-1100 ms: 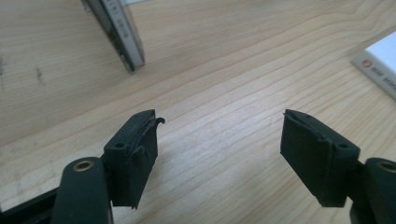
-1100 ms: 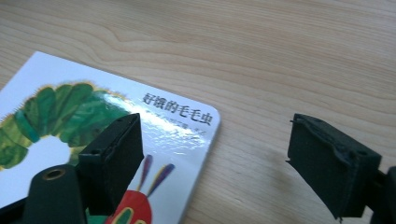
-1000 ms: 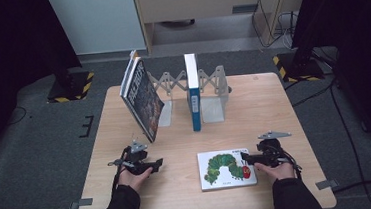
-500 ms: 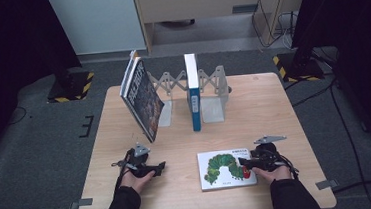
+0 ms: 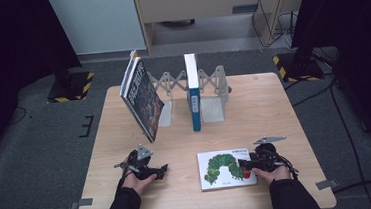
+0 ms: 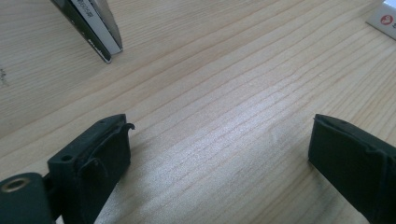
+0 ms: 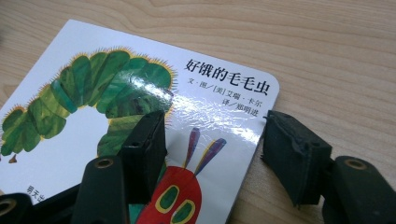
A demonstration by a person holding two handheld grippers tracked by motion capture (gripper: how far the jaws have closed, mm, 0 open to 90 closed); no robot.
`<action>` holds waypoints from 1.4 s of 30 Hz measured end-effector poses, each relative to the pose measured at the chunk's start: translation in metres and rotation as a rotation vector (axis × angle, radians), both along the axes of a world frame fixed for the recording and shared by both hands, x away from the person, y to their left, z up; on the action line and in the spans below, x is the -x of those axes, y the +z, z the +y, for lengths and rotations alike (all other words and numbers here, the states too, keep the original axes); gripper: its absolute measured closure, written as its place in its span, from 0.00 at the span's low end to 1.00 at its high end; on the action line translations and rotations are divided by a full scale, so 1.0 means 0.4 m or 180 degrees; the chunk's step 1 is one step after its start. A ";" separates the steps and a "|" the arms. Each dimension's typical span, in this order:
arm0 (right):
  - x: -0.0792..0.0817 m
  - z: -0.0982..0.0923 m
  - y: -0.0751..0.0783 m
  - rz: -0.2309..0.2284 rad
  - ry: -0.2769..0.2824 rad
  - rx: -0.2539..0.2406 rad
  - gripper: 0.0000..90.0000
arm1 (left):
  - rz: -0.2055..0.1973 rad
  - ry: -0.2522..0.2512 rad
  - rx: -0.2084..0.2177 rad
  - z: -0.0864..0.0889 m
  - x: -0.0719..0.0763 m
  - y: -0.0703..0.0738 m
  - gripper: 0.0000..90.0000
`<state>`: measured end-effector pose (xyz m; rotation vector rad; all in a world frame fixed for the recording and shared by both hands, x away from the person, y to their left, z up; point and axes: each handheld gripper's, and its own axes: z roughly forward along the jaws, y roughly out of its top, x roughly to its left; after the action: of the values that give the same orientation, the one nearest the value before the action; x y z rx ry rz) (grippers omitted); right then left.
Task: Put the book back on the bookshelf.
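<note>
A white picture book with a green caterpillar (image 5: 223, 169) (image 7: 107, 93) lies flat near the table's front edge. My right gripper (image 5: 243, 164) (image 7: 212, 123) is open at the book's right edge: one jaw rests over the cover, the other stands on the wood just off the edge. My left gripper (image 5: 161, 170) (image 6: 219, 126) is wide open over bare wood left of the book, with nothing between its jaws. A dark book (image 5: 142, 100) (image 6: 91, 25) leans tilted at the back left. A blue-spined book (image 5: 192, 91) stands upright in a grey folding rack (image 5: 213, 84).
The wooden table (image 5: 269, 108) has bare room at its right side and between the two grippers. The caterpillar book's corner (image 6: 385, 14) shows at the top right of the left gripper view. Black stands and cables sit on the floor around the table.
My right gripper has slid left and toward the front edge, so its jaws now straddle the caterpillar book's right edge. The left gripper has shifted slightly toward the front.
</note>
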<state>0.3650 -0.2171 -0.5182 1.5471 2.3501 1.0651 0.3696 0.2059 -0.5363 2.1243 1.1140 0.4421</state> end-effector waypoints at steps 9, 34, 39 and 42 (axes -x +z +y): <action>0.001 -0.009 0.008 -0.0040 -0.0022 -0.0101 0.45 | 0.0015 -0.0039 -0.0050 -0.005 -0.001 -0.002 0.00; 0.006 -0.012 0.034 -0.0249 0.0020 -0.0345 0.45 | 0.0249 -0.0346 0.0484 -0.091 0.044 0.042 0.16; 0.005 -0.010 0.034 -0.0292 0.0057 -0.0338 0.44 | 0.0275 -0.0477 0.0511 -0.124 0.058 0.042 0.19; 0.005 -0.007 0.035 -0.0275 0.0067 -0.0337 0.44 | 0.0276 -0.0554 0.0538 -0.143 0.065 0.042 0.20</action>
<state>0.3628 -0.2199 -0.5042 1.4809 2.2923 1.2539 0.3435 0.1489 -0.5195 2.0849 0.9674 0.1699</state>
